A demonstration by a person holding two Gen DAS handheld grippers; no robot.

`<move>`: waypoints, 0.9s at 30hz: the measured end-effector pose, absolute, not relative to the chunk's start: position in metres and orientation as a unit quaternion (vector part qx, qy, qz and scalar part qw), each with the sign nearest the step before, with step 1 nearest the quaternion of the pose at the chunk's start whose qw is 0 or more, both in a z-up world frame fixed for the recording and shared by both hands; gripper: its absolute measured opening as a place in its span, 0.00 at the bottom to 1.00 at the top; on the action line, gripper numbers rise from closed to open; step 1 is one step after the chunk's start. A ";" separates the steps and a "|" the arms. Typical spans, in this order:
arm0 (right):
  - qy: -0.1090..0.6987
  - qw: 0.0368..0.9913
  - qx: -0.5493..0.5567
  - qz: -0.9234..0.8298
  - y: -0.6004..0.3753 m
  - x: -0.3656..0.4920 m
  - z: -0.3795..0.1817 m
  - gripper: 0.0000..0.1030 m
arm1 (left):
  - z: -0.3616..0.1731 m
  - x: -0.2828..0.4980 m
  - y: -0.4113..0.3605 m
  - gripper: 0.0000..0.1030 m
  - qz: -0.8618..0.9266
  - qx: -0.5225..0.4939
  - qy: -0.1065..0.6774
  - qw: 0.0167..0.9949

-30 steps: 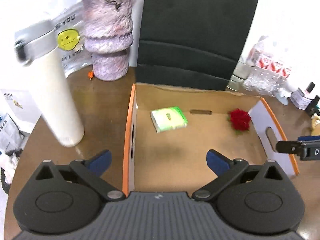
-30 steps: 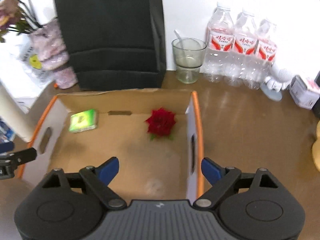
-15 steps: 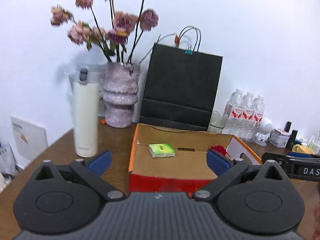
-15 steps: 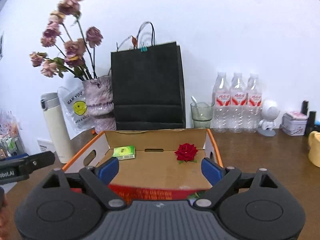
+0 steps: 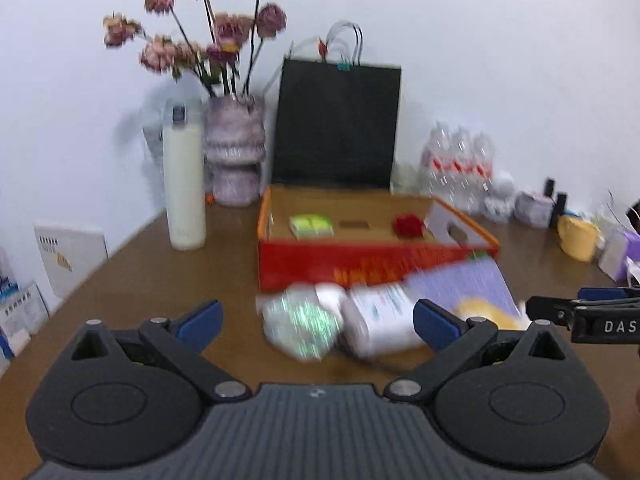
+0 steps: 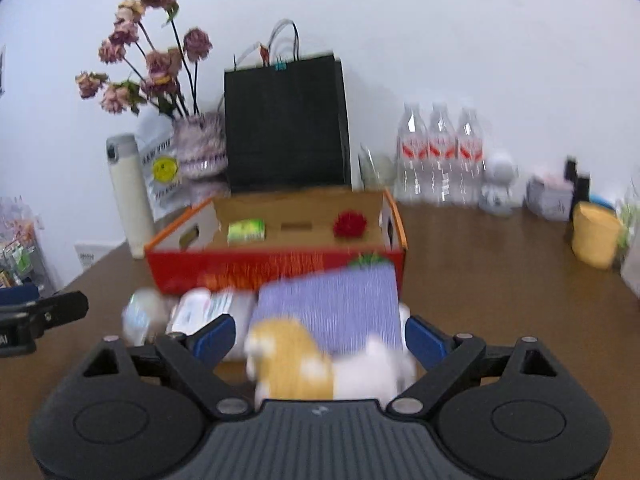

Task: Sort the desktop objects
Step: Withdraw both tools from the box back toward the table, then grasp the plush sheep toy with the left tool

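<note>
A red cardboard box (image 5: 340, 264) (image 6: 240, 272) with an orange rim holds a green packet (image 5: 311, 226) (image 6: 246, 230) and a red rose (image 5: 408, 226) (image 6: 350, 224). Before it lie a shiny foil packet (image 5: 300, 326), a white labelled container (image 5: 380, 316), a purple striped pad (image 6: 332, 304) and a yellow-and-white plush toy (image 6: 304, 364). My left gripper (image 5: 316, 318) is open, framing the foil packet and the container without touching them. My right gripper (image 6: 320, 336) has its jaws opening; the plush toy lies between them, pads clear of it. All is motion-blurred.
A cream flask (image 5: 184, 176), a vase of dried flowers (image 5: 234, 156) and a black paper bag (image 5: 336, 120) stand behind the box. Water bottles (image 6: 440, 152), a small white figure (image 6: 498, 184) and a yellow mug (image 6: 592, 236) are at the right. Papers lie off the table's left edge.
Both grippers have drawn back from above the box and sunk toward the table. The box now sits farther off, and the loose things in front of it have come into view.
</note>
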State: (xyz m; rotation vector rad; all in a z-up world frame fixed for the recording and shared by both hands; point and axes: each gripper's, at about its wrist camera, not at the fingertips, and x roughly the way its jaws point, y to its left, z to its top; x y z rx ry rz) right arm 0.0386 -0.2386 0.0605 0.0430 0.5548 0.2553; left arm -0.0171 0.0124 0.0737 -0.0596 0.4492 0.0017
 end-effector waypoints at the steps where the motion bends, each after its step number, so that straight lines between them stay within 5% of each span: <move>1: 0.281 0.951 0.025 0.125 -0.240 0.032 0.056 0.90 | 0.070 -0.022 0.011 1.00 0.001 -0.031 0.234 0.972; 15: 0.323 0.938 -0.015 0.126 -0.247 -0.067 0.034 0.91 | 0.041 -0.110 0.020 1.00 0.010 -0.040 0.293 0.955; 27: 0.293 0.940 0.046 0.169 -0.261 -0.033 0.047 0.90 | 0.044 -0.072 0.010 1.00 -0.035 0.004 0.252 0.967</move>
